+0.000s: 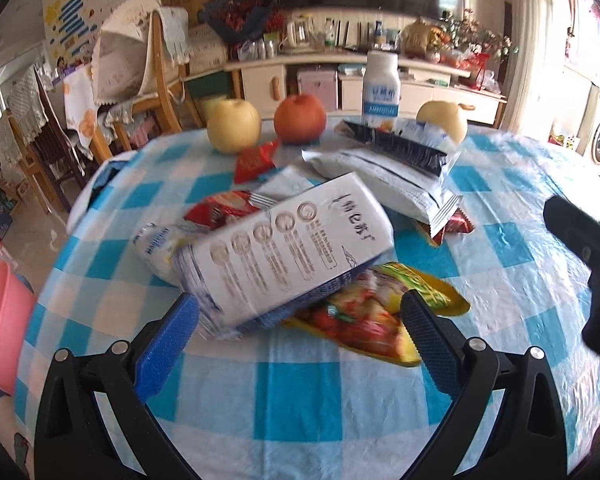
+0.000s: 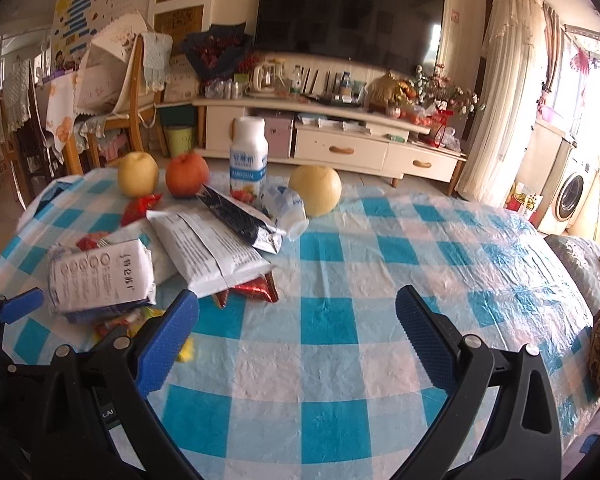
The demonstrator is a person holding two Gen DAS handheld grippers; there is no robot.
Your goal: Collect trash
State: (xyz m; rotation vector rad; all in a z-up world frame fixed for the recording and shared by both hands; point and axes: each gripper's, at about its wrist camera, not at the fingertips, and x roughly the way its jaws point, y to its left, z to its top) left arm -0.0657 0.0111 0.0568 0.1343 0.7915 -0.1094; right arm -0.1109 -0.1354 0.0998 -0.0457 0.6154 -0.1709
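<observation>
**Trash pickup: little cleared, left tool lined up on the carton**

Left gripper (image 1: 300, 320): jaws spread wide, nothing held. It faces the white carton (image 1: 288, 248), which lies tilted on top of a yellow snack wrapper (image 1: 376, 316). The left blue pad sits just beside the carton's near corner; I cannot tell if it touches. The carton looks motion-blurred.

Right gripper (image 2: 296, 320): also spread wide and empty, over bare checked tablecloth (image 2: 340, 360), well apart from the pile.

Trash on the table, all near the far-left part of the cloth:
- white carton, resting on the yellow wrapper
- crumpled white and blue pouch (image 1: 160, 248) behind the carton
- large white bag (image 2: 208, 248) with a black-striped packet (image 2: 240, 220) lying across it
- red wrappers, one near the fruit (image 1: 256, 160), one under the white bag (image 2: 256, 290)
- small bottle (image 2: 286, 206) on its side beside the yellow pear (image 2: 316, 190)

Not trash, by my reading: second pear (image 2: 138, 174), red apple (image 2: 187, 176), upright milk bottle (image 2: 249, 152).

A pink bin (image 1: 0, 324) shows at the table's left edge in the left view; likely the destination, its contents are not visible.

Progress: judged early. Every piece listed is on the table, nothing gripped. Carton appears to be the item in hand; the rest remains.
</observation>
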